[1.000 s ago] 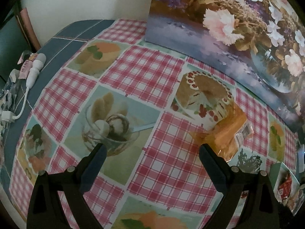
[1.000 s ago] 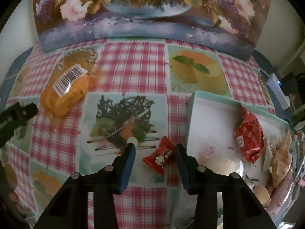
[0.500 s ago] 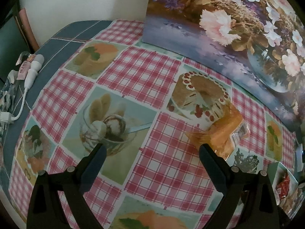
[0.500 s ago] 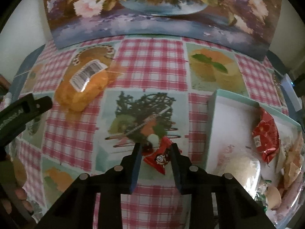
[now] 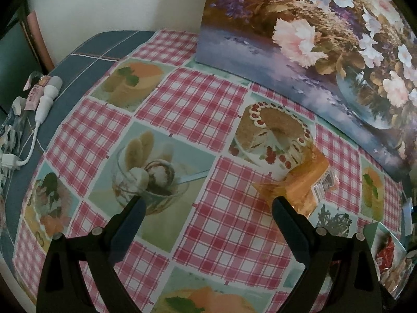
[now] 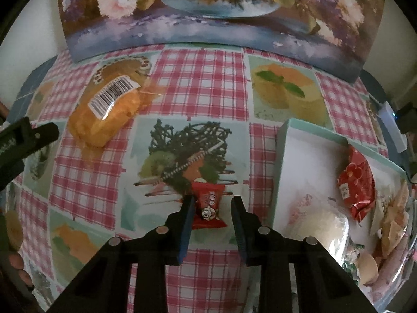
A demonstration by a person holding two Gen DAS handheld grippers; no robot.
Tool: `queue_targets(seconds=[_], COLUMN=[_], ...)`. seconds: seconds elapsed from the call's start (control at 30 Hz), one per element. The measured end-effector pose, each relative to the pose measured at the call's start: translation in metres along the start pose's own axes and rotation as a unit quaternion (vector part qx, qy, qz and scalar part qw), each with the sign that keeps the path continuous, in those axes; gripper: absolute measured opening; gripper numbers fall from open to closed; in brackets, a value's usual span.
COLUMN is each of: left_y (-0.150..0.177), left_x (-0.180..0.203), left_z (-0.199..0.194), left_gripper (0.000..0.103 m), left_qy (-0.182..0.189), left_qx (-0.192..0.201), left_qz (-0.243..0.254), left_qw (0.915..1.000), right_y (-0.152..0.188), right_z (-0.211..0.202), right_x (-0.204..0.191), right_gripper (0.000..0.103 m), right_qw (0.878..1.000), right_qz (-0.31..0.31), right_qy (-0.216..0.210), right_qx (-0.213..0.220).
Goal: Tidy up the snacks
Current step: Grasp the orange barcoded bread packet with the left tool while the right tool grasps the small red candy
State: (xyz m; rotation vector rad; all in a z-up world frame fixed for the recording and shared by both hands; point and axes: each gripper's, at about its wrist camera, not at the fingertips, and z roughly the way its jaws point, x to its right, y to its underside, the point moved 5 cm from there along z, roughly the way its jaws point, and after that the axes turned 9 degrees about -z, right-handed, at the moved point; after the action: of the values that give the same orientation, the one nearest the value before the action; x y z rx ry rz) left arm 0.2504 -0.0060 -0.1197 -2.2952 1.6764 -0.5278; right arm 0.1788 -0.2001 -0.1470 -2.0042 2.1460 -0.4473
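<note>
A small red candy (image 6: 208, 206) stands upright on the checked tablecloth between the fingertips of my right gripper (image 6: 212, 202). Its jaws are closing; the left pad touches the wrapper and a thin strip of cloth still shows on the right. Right beside it lies a pale green box (image 6: 281, 156) holding a red packet (image 6: 355, 182) and several other snacks. An orange bun pack (image 6: 109, 109) with a barcode label lies at the left. My left gripper (image 5: 207, 203) hangs wide open over bare cloth, with that orange pack (image 5: 305, 185) just beyond its right finger.
A flower painting (image 6: 208, 26) leans upright along the table's back. A white plug and cable (image 5: 44, 99) lie on the blue cloth at the far left. The left gripper's finger (image 6: 28, 135) pokes in at the right wrist view's left edge. A white device (image 6: 393, 127) sits far right.
The right gripper's jaws narrowed around the red candy, which turned from slanted to upright between them. The left gripper has stayed put and open.
</note>
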Motion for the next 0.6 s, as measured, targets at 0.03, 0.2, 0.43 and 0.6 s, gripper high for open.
queue_targets(seconds=[0.03, 0.2, 0.43, 0.6], left_y=[0.0, 0.001, 0.006, 0.009], left_x=[0.0, 0.002, 0.02, 0.045], left_z=[0.0, 0.001, 0.003, 0.003], left_gripper=[0.098, 0.098, 0.098, 0.098], left_qy=[0.0, 0.007, 0.038, 0.069], left_qx=[0.0, -0.003, -0.007, 0.006], left_qz=[0.0, 0.0, 0.019, 0.054], left_qw=[1.0, 1.0, 0.9991, 0.9961], right_y=[0.002, 0.002, -0.002, -0.005], right_z=[-0.001, 0.004, 0.008, 0.008], right_x=[0.001, 0.001, 0.002, -0.002], right_gripper=[0.024, 0.019, 0.019, 0.019], right_qw=[1.0, 1.0, 1.0, 0.999], right_qz=[0.002, 0.011, 0.011, 0.009], right_qy=[-0.003, -0.014, -0.006, -0.011], right_qx=[0.002, 0.013, 0.028, 0.036])
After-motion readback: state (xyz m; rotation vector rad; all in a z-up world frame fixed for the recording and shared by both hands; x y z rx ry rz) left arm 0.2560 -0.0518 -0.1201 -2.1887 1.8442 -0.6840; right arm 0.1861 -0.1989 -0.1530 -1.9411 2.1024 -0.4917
